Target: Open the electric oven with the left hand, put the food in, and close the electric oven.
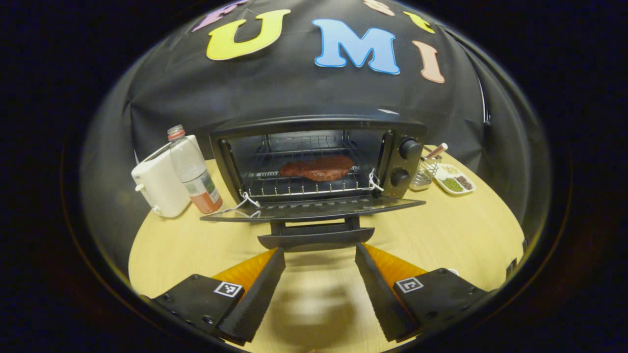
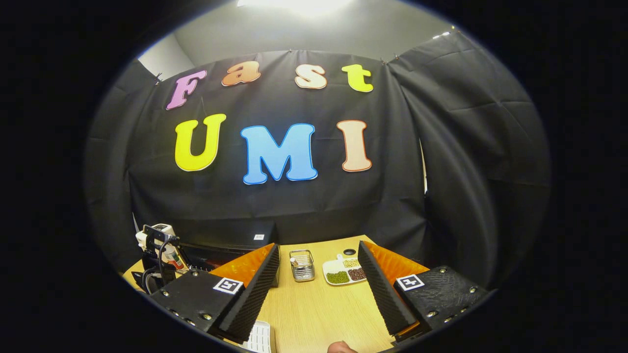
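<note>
My left gripper (image 1: 319, 255), fingers apart and empty, sits just in front of the oven (image 1: 319, 162). Door (image 1: 314, 208) is flat down, its handle (image 1: 316, 239) lying crosswise just beyond my fingertips. Meat (image 1: 318, 168) is on the rack inside. I judge closing means lifting from below. Right gripper (image 2: 319, 267) is apart, empty, farther off.

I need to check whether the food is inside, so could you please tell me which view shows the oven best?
The left gripper view shows it best: the oven faces the camera with its door folded down and the meat lying on the rack. The right gripper view catches just the oven's dark top behind that gripper's left finger.
</note>
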A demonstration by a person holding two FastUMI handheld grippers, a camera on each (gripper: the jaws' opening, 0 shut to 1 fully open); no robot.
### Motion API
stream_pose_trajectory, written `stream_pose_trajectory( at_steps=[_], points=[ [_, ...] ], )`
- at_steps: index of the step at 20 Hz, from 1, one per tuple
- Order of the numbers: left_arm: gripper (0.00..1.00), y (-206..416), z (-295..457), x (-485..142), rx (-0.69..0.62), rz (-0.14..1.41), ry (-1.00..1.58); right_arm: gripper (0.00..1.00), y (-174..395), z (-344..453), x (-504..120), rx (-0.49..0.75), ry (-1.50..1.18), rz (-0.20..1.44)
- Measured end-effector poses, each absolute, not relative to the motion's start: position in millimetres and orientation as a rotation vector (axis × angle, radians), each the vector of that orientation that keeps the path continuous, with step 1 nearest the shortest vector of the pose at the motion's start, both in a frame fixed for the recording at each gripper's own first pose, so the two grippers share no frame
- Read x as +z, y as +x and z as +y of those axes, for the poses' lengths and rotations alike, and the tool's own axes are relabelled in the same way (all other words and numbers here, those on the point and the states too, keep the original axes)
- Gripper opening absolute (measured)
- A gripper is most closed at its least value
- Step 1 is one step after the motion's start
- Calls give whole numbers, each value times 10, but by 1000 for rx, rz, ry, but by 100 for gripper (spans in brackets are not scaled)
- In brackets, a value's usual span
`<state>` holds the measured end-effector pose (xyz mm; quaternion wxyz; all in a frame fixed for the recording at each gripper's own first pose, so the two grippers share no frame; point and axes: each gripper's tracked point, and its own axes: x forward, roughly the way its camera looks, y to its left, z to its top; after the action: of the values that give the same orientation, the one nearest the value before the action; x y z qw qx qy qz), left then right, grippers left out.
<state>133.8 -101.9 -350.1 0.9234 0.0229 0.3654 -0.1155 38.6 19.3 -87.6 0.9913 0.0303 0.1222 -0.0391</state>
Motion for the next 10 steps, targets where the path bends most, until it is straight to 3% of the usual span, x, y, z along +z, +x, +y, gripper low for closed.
stream_pose_trajectory(
  at_steps=[10],
  points=[
    [97, 1698, -1056, -3047, -243, 604, 60, 98, 408, 188, -939, -94, 61, 257]
  ],
)
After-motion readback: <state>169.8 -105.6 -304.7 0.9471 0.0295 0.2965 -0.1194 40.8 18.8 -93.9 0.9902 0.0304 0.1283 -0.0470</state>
